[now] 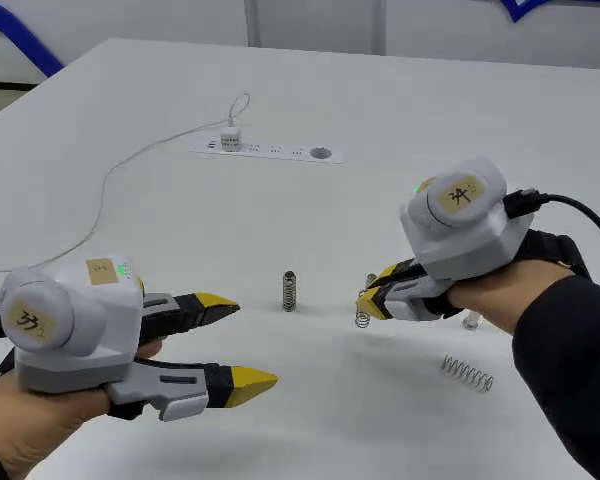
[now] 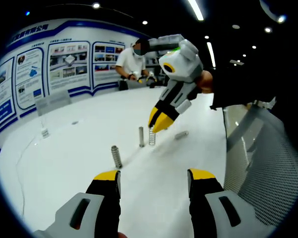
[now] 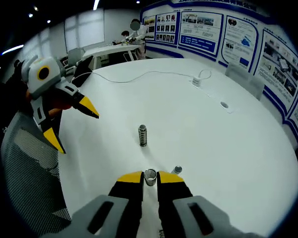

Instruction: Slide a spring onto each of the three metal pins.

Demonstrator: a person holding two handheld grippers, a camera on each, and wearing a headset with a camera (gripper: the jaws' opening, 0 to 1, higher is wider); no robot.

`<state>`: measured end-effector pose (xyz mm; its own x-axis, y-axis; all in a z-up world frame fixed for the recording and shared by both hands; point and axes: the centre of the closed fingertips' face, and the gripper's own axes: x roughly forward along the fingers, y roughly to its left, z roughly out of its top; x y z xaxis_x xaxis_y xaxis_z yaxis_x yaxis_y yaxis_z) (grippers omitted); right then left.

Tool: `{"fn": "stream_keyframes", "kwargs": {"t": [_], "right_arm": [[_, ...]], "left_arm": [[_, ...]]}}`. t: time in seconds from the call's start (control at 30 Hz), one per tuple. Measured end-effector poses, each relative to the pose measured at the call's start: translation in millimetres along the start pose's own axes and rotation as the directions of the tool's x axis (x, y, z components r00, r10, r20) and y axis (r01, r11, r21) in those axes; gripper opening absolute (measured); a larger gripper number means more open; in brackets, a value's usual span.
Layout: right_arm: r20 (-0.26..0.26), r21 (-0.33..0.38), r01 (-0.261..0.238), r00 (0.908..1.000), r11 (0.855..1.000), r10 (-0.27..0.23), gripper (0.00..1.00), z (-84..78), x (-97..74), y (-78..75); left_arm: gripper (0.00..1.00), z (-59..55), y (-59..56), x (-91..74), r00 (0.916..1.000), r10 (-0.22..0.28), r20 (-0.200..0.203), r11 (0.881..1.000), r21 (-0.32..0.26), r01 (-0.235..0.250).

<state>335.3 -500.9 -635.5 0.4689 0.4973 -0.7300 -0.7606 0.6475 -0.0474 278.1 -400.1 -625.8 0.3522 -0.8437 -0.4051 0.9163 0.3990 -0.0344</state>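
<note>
spring [image 3: 150, 174] stands upright between the yellow tips of the right gripper [image 3: 150, 178], whose jaws are drawn in to a narrow gap and pinch it from both sides. its lower end is down at the table [image 1: 180, 220]; whether it touches the top i cannot tell. a bare pin [image 3: 177, 170] stands just beside the held spring, close to the outer side of one tip and apart from it. further out, near the middle of the table, a second pin [image 1: 289, 290] stands upright with a coil already around it, well clear of both grippers. a loose spring [image 1: 467, 373] lies flat on the table near the right forearm. the left gripper [image 1: 252, 340] hovers low over the near side of the table, jaws spread wide, nothing between them and touching nothing, its tips pointing toward the coiled pin.
</note>
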Motion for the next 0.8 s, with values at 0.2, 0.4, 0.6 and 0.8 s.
{"fn": "stream_keyframes", "kwargs": {"t": [0.2,0.4,0.6,0.8], "right_arm": [[0.029,-0.008,0.016,0.9995,1.0,-0.015,0.12,13.5,-12.3,-3.0],[0.053,-0.017,0.035,0.998,0.999,-0.034,0.12,25.1,-23.7,-6.4],[0.081,-0.012,0.058,0.9951,0.998,-0.056,0.12,35.4,-32.0,-13.6],[0.089,-0.006,0.073,0.9934,0.997,-0.072,0.12,38.2,-34.7,-20.8]], "left_arm": [[0.56,1.7,2.6,-1.6,0.9999,0.007,0.012,1.0,-0.002,-0.007],[0.56,3.1,3.1,-1.7,0.9998,0.009,0.019,1.0,-0.004,-0.009],[0.56,3.6,3.0,-2.0,0.9997,0.01,0.023,1.0,-0.004,-0.01],[0.56,3.7,3.5,-2.3,0.9996,0.012,0.024,1.0,-0.005,-0.012]]}}
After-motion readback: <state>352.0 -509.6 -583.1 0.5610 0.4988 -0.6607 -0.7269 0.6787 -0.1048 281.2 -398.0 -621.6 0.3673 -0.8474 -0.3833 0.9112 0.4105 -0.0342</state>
